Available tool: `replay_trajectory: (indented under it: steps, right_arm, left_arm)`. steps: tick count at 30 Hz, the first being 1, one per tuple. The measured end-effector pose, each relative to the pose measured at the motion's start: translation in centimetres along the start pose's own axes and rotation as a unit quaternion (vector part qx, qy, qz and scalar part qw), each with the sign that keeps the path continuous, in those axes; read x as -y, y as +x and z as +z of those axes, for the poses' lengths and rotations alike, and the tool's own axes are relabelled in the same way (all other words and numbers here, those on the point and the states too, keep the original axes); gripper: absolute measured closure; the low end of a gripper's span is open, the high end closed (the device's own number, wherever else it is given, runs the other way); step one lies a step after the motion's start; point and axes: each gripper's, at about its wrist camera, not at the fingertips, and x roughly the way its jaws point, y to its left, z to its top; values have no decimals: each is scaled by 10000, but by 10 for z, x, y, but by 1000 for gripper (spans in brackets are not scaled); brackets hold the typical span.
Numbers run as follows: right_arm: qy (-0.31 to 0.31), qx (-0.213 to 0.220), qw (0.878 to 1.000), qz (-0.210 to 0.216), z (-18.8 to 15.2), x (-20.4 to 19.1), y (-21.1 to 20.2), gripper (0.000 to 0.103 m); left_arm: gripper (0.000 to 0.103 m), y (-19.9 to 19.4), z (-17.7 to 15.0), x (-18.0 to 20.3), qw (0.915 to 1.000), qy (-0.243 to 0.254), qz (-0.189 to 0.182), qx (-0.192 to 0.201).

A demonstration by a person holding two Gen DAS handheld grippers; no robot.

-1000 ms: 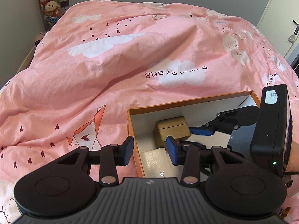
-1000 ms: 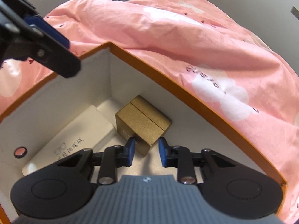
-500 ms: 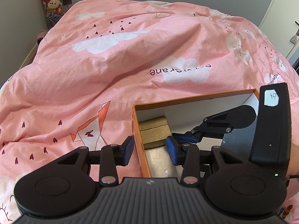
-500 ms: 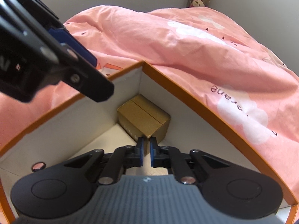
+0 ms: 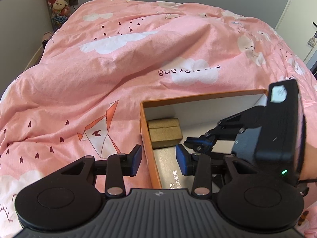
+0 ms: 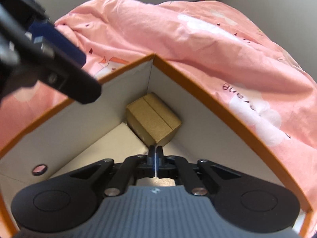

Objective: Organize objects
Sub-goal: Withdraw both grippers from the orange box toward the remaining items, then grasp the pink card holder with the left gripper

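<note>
An orange-rimmed cardboard box (image 5: 204, 97) with white inner walls sat on a pink duvet (image 5: 118, 63) printed with white clouds and small dark hearts. A small gold gift box (image 6: 153, 122) lay tucked into the far corner of the cardboard box, its lid seam running across the top, and in the left wrist view the same gift box (image 5: 164, 130) sat against the left wall. Just in front of it on the box floor lay a flat white case (image 5: 168, 166) with silver lettering; its edge met the gift box as far as could be told. The left gripper (image 5: 159, 159) stood wide apart, its blue pads straddling the orange left wall of the cardboard box with nothing between them but that wall, and whether either pad touched it could not be told. The right gripper (image 6: 156, 154) was inside the cardboard box with its jaws pressed together, holding nothing, its tips just short of the gift box's near corner. From the left wrist camera the right gripper (image 5: 196, 139) showed reaching in from the right. Stuffed toys (image 5: 57, 0) stood stacked in the room's far corner.
</note>
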Motion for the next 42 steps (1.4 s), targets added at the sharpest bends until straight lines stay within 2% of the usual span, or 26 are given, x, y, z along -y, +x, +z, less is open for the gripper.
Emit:
replay_trajectory:
  steps: [4,9,13,14,17,19,23,27,30,32,37,41,42]
  right_arm:
    - [149,108,9995,-246,-5,-1,-34,101]
    - [782,611,9940,-465,-31,-5,-99,97]
    - [1335,576,9869,-699,-59,-12,-143,95]
    - [1465,599,9849,-708,-68,-15,-155,93]
    - [1947,722,9770,-484,-99,-28,-187,78]
    - [2300,727,9700,-311,-119,-39,-198,78]
    - [2808,564,9577,-289,-155,-63,-207,77]
    - [2910,275,9563,-57,-179,-89,-207,78]
    - [2872,67,9578,9,-191,-103,-204,78]
    - [2848,-90,9585,-19,-196,-108,-200,77]
    - [2759,-242,9609,32,-201,-116,-196,78]
    - [2465,-321,9686,-54,-197,-123,-196,78]
    - [2393,-326,9704,-85,-196,-125,-196,78]
  left_arm:
    - [56,-22,-15,14,9996,115,-200,185]
    - [56,-53,-45,38,9974,275,-554,377]
    - [56,-73,-76,55,9949,420,-843,352]
    - [56,-77,-84,58,9943,436,-910,338]
    - [56,-81,-108,64,9927,400,-1122,188]
    - [56,-80,-123,68,9913,418,-1247,76]
    - [56,-73,-154,76,9891,520,-1362,-222]
    - [55,-68,-178,81,9855,625,-1481,-544]
    - [50,-64,-193,84,9832,699,-1512,-752]
    - [45,-60,-203,90,9821,862,-1426,-876]
    - [38,-44,-216,106,9821,1334,-915,-967]
    - [38,-33,-218,109,9825,1431,-768,-907]
    - [44,-32,-218,109,9829,1424,-789,-861]
